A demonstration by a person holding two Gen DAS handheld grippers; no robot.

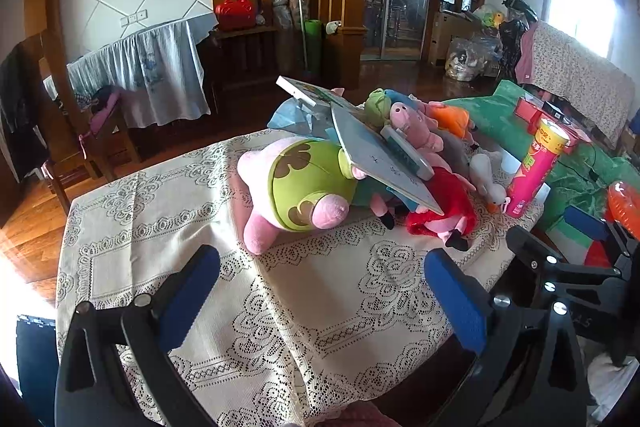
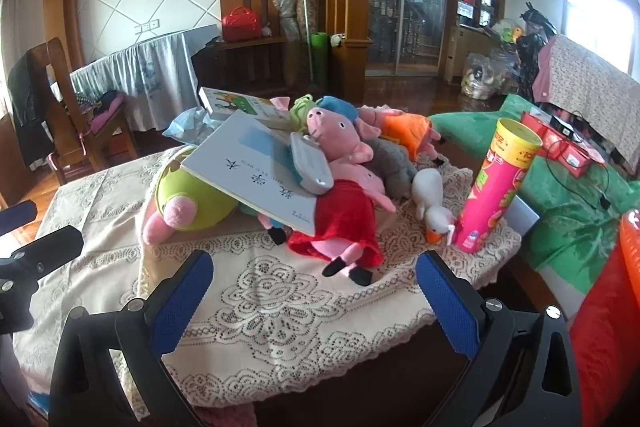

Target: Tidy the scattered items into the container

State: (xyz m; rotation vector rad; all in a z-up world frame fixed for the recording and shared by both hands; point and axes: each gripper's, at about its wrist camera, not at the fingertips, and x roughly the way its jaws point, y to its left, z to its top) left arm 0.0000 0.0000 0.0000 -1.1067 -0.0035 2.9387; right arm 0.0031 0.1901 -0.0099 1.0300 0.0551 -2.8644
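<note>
Scattered items lie heaped at the far middle of the lace-covered surface (image 2: 120, 259). At the left of the heap a pink plush in a green shirt (image 2: 188, 203) lies on its side, with a pale book (image 2: 248, 167) tilted over it. Next comes a pig plush in a red dress (image 2: 344, 223), then a white goose plush (image 2: 430, 205), and furthest right an upright pink chip canister (image 2: 500, 187). An orange-red container (image 2: 612, 307) shows at the right edge, off the surface.

The left gripper (image 1: 320, 291) hovers low over the near cloth, jaws wide apart, holding and touching nothing. The right gripper (image 2: 314, 295) sits just beside it, level, jaws equally wide and empty, pointing at the red-dressed pig.
</note>
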